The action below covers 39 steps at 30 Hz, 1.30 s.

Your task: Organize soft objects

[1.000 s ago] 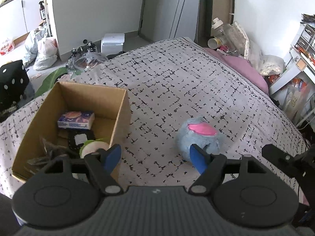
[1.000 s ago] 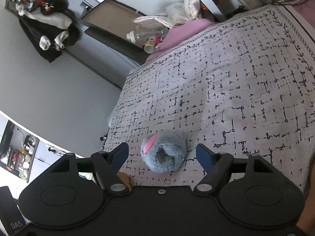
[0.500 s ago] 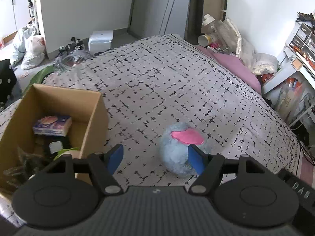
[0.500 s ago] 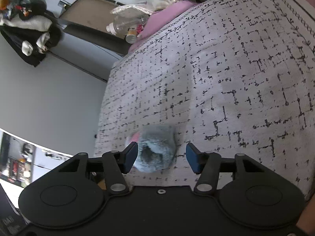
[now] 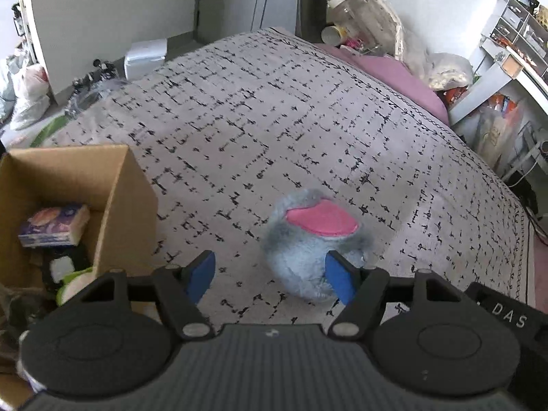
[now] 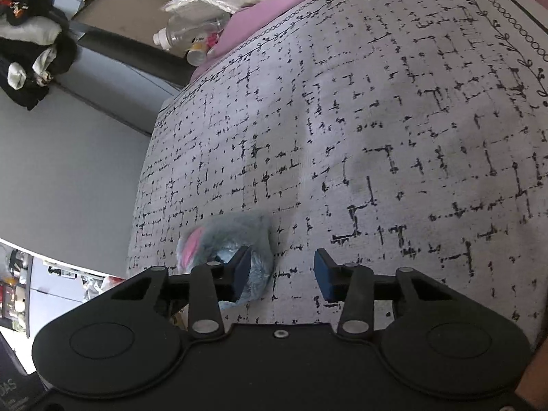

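**A:** Left wrist view first: the left gripper (image 5: 270, 276) hangs wide apart and empty over the bedspread (image 5: 274, 109), and the grey plush toy (image 5: 313, 250) lies just past it, nudged against the right-hand pad. The cardboard box (image 5: 113, 185) waits on the left, already holding a few things.

**B:** So it looks like the approach before the pick. To grab it, I'd say that claw needs to shift right until the toy sits between the pads.

**A:** Right wrist view now: the right gripper (image 6: 281, 272) is partly spread, nothing between its pads; the plush toy (image 6: 236, 236) sits behind its left pad.

**B:** Off-centre there too.
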Tool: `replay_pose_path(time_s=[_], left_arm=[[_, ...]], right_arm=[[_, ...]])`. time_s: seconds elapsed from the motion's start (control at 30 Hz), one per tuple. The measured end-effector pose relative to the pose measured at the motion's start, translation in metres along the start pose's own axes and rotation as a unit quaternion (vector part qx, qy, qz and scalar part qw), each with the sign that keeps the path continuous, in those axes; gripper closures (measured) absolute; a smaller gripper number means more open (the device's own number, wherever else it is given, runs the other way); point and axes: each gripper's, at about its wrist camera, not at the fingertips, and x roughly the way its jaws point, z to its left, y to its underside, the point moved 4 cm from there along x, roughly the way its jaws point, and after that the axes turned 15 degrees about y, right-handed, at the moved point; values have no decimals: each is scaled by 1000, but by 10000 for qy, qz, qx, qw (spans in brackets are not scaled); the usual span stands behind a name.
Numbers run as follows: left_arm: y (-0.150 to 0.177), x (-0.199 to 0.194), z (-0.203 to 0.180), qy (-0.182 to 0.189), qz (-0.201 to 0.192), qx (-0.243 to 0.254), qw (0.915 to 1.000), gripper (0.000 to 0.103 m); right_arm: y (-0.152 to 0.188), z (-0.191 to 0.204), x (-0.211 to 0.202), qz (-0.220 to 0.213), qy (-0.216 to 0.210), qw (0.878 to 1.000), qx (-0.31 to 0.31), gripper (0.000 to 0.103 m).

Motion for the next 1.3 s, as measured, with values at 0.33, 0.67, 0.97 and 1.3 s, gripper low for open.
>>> replay_pose_path(time_s=[0.33, 0.67, 0.97, 1.3], left_arm=[[-3, 23, 2, 169, 40, 98, 9998, 49], [-15, 26, 10, 520, -73, -195, 9984, 83], [-12, 13, 14, 750, -40, -420, 9963, 84], [2, -13, 11, 1034, 76, -604, 9928, 84]], right_arm=[[2, 7, 7, 97, -54, 9999, -100, 61], [6, 21, 12, 240, -345, 9990, -167, 61], [7, 24, 9, 257, -525, 9981, -192, 61], [16, 24, 5, 434, -744, 9958, -304, 80]])
